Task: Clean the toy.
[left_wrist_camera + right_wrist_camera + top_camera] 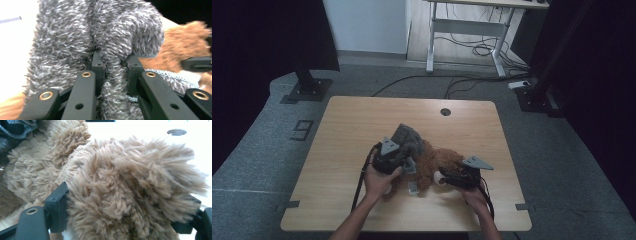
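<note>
Two fuzzy pieces sit mid-table, a bit toward the near edge: a grey fuzzy garment [408, 141] on the left w/ a brown plush toy [439, 162] on the right, the two touching and partly tangled where they meet. The left gripper [404, 162] is pinched tight on a narrow fold of the grey fabric; in the left gripper view the fingers [98, 68] squeeze a thin ridge of pile [112, 75] btwn them, the rest of the garment bunched up above and to the left. The right gripper [443, 178] has its jaws set wide around a fat lump of the brown toy [130, 185]; one pad [58, 206] presses into the fur on the left side, the other is half buried in fluff at the right edge, so it reads as a bulky grip, not empty. Looks like the job is pulling grey off brown, or dressing it, can't tell which. Risks, as I judge them: the left grip is mostly pile and a thin fold, so a sharp tug could slip it free. The right hold is on soft stuffing that compresses, so the toy could squirm out or roll if the left pulls hard. A knit cuff edge [172, 77] lies against the brown fur and could snag, dragging the toy along the wooden table [362, 125] instead of separating. Slow, opposed pulls seem safer.
</note>
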`<state>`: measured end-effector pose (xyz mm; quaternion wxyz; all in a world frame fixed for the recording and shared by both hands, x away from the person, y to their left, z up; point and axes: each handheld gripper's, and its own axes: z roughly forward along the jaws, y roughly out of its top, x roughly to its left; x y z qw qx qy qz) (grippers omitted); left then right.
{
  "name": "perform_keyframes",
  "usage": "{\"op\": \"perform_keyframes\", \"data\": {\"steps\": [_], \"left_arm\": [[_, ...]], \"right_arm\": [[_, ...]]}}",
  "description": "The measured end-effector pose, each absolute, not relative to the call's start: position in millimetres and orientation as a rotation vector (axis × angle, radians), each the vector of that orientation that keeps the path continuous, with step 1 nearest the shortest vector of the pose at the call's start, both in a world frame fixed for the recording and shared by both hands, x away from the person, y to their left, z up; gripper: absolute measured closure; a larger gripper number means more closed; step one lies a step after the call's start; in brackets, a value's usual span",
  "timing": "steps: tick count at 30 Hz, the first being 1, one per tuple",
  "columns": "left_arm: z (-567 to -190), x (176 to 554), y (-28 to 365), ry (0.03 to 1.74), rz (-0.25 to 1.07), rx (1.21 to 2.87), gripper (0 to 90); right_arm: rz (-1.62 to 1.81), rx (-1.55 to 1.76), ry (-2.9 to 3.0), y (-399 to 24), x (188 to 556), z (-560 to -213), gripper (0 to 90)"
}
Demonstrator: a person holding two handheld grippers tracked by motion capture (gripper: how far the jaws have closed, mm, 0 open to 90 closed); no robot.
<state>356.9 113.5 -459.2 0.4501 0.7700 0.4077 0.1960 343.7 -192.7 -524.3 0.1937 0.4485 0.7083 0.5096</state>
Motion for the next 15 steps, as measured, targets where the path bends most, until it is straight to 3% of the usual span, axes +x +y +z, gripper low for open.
{"op": "perform_keyframes", "data": {"steps": [8,15], "left_arm": [[-474,363,159,1.134,0.444,1.881,73.6],[-452,361,121,1.017,0.509,1.951,73.4]], "right_arm": [[1.432,1.257,1.982,-192,343,-524,20.0],[1.428,1.260,1.979,-191,344,-525,19.9]]}}
